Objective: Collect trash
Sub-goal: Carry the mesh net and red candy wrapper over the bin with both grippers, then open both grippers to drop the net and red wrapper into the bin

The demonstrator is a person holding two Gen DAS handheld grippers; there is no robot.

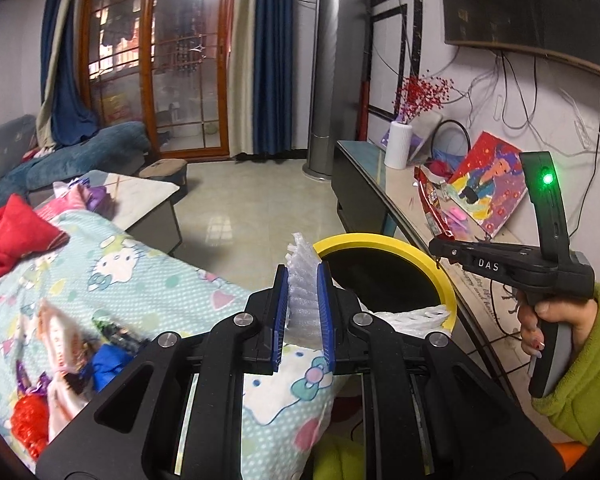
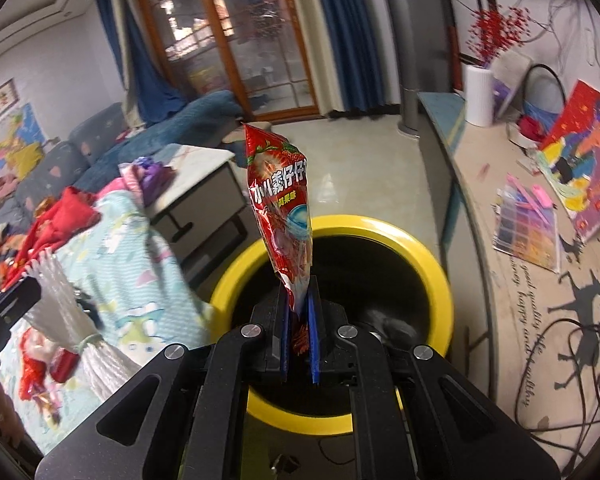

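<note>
Left gripper (image 1: 304,276) clenches white foam netting (image 1: 302,280); only the right view shows right gripper (image 2: 299,292) gripping the red snack wrapper (image 2: 280,204) above the yellow-rimmed bin (image 2: 436,276) at twelve o'clock.

I see a bed (image 1: 148,280) covered by a pale cartoon-print sheet. Directly on it lie a red garment (image 1: 16,232), a pink and purple bundle (image 1: 84,196) and loose colourful wrappers (image 1: 60,344). Beside the bed, a yellow-rimmed bin (image 2: 440,280) stands on the tiled floor (image 1: 252,208). A low white table (image 1: 140,192) also stands on that floor.
</note>
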